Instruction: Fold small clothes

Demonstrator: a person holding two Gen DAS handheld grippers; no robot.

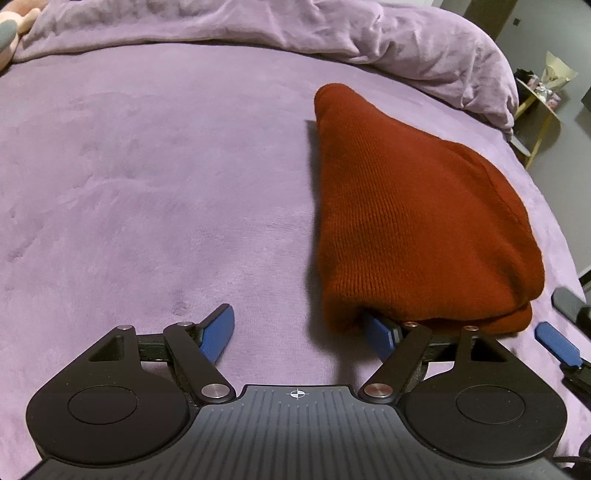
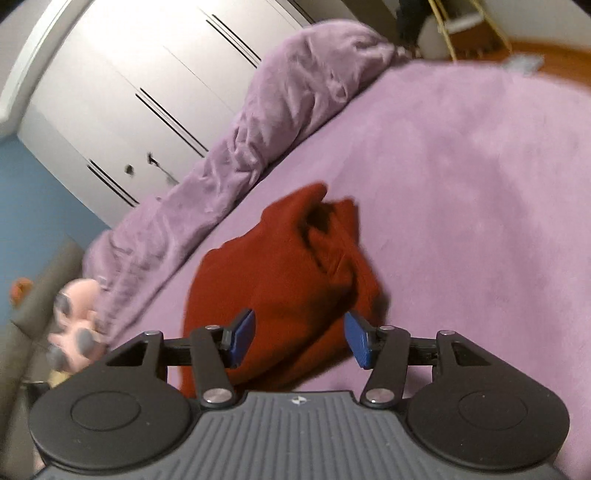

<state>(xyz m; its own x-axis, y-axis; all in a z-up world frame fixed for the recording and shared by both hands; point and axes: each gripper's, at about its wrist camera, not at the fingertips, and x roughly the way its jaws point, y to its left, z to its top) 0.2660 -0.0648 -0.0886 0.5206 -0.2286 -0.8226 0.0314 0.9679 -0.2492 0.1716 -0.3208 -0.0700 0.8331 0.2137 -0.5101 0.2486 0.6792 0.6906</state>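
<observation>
A dark red knit garment (image 1: 413,221) lies folded in a thick bundle on the purple bedspread (image 1: 147,184). My left gripper (image 1: 301,334) is open and low on the bed at the bundle's near left corner. Its right finger (image 1: 380,336) is tucked under the garment's edge, its left finger (image 1: 218,332) rests on bare bedspread. In the right wrist view, my right gripper (image 2: 299,339) is open above the near edge of the garment (image 2: 280,280), holding nothing. This view is blurred. The right gripper's blue finger also shows in the left wrist view (image 1: 557,343), right of the bundle.
A rumpled purple duvet (image 1: 332,33) is heaped along the far side of the bed. A pink plush toy (image 2: 74,325) lies at the bed's head end. White wardrobe doors (image 2: 129,92) stand beyond the bed. A small side table (image 1: 539,99) stands off the bed's right edge.
</observation>
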